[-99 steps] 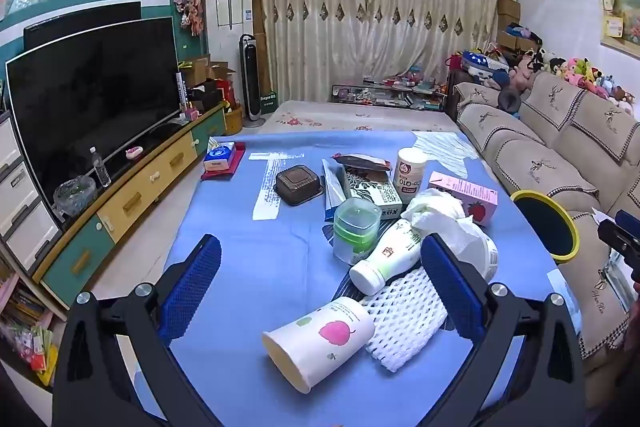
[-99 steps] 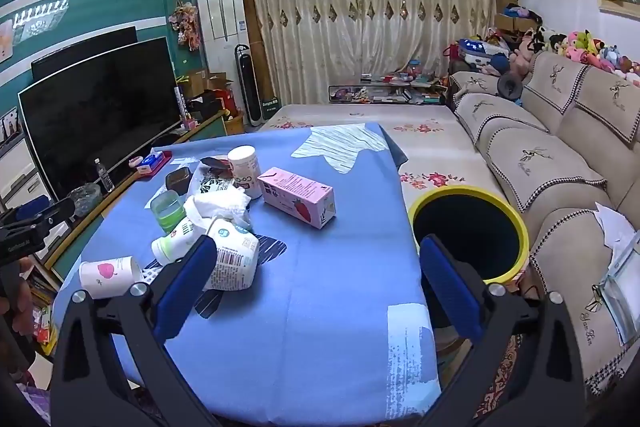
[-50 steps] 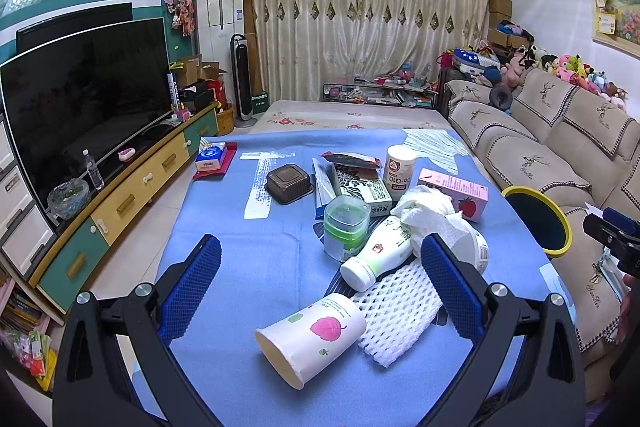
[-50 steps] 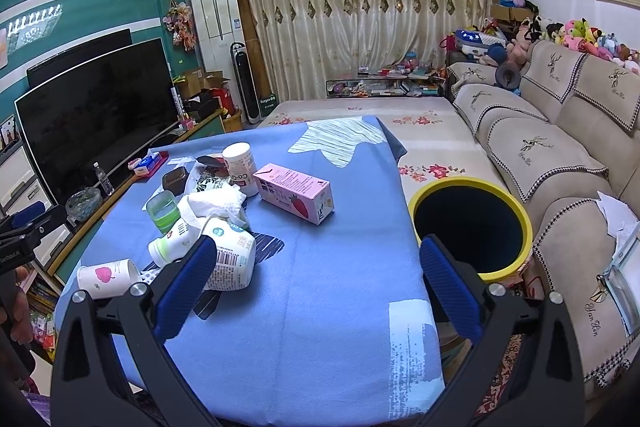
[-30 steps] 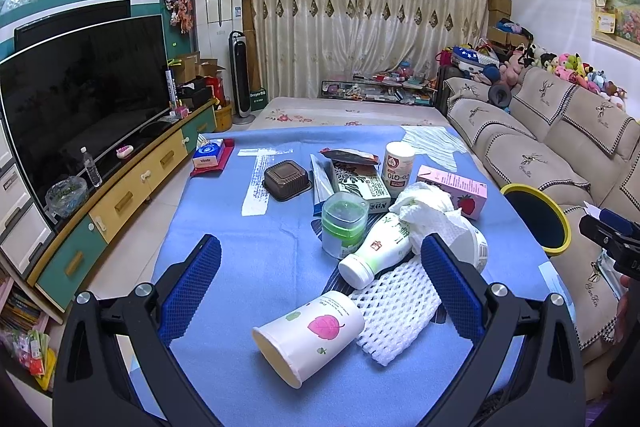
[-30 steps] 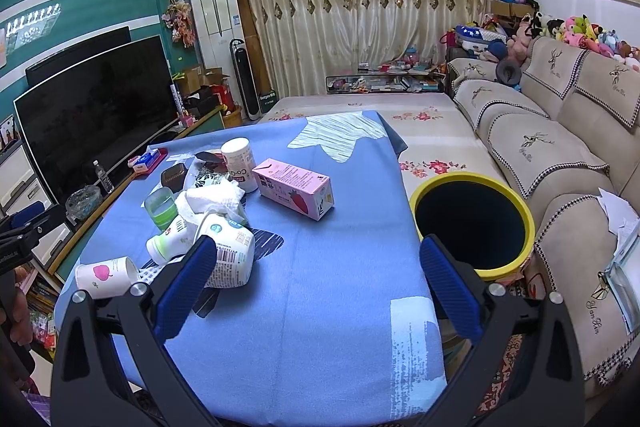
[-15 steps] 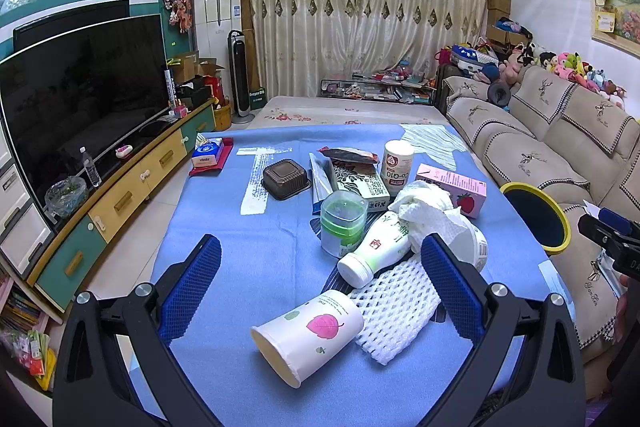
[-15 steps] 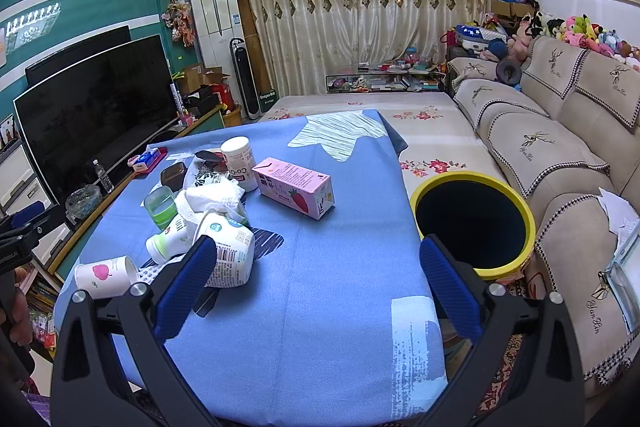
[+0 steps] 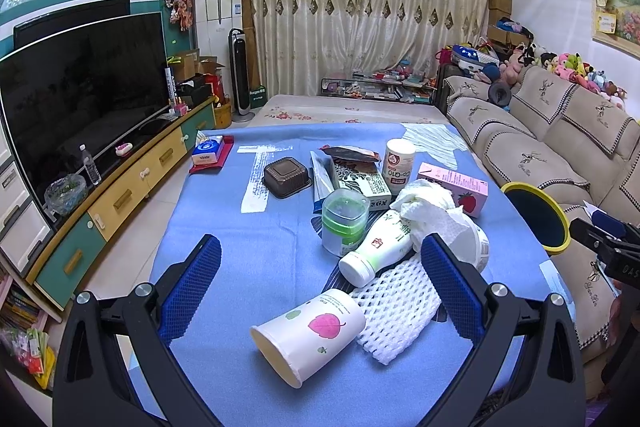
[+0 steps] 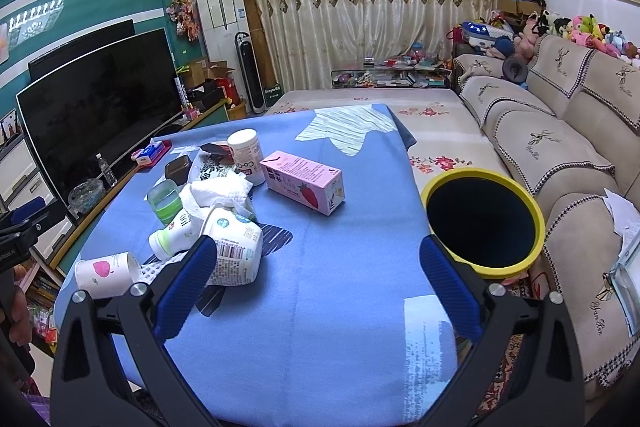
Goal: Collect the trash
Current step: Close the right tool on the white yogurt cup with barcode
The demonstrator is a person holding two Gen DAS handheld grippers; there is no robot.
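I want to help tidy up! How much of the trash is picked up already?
Nothing looks binned yet. Both tools, left tool and right tool, are open and hold nothing. Still on the blue cloth: paper cup, foam net, milk bottle, pink carton. The yellow-rimmed bin waits beside the table.

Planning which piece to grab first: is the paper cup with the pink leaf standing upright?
No, the paper cup lies on its side on the blue cloth.
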